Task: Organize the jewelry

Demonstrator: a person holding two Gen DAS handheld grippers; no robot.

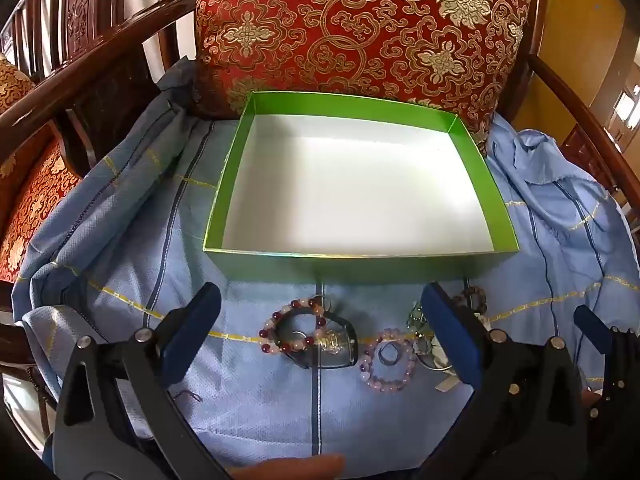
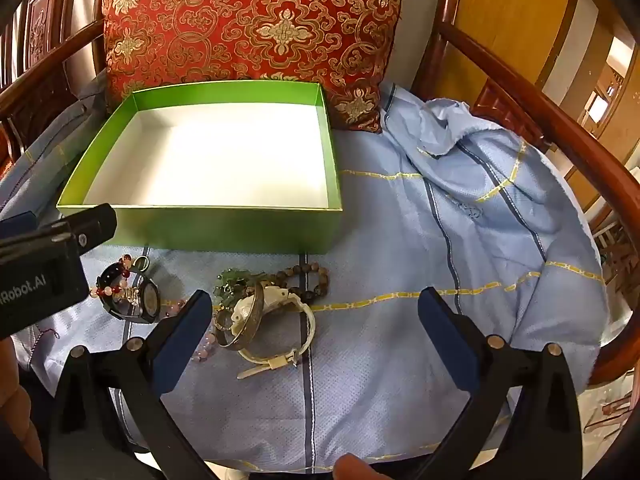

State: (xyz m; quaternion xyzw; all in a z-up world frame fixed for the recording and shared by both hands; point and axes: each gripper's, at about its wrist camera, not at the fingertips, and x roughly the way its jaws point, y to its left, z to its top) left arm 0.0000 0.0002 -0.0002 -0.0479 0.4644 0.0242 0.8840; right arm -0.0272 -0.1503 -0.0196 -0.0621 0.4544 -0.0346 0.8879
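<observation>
An empty green box [image 1: 360,258] with a white inside stands on the blue cloth, against a cushion. In front of it lies the jewelry. There is a red-and-pink bead bracelet [image 1: 280,330] over a black watch [image 1: 338,346], and a pale pink bead bracelet [image 1: 388,366]. In the right wrist view I also see a white watch [image 2: 306,320], a metal bangle [image 2: 244,332], a green piece [image 2: 230,280] and a brown bead bracelet [image 2: 316,276]. My left gripper [image 1: 320,294] hangs open above the bracelets. My right gripper [image 2: 316,296] is open beside the white watch. Neither holds anything.
A red cushion with gold pattern [image 1: 360,28] leans behind the box. Dark wooden chair arms [image 2: 560,120] curve round both sides. The blue cloth [image 2: 480,140] is bunched up at the back right and lies flat on the right [image 2: 400,340].
</observation>
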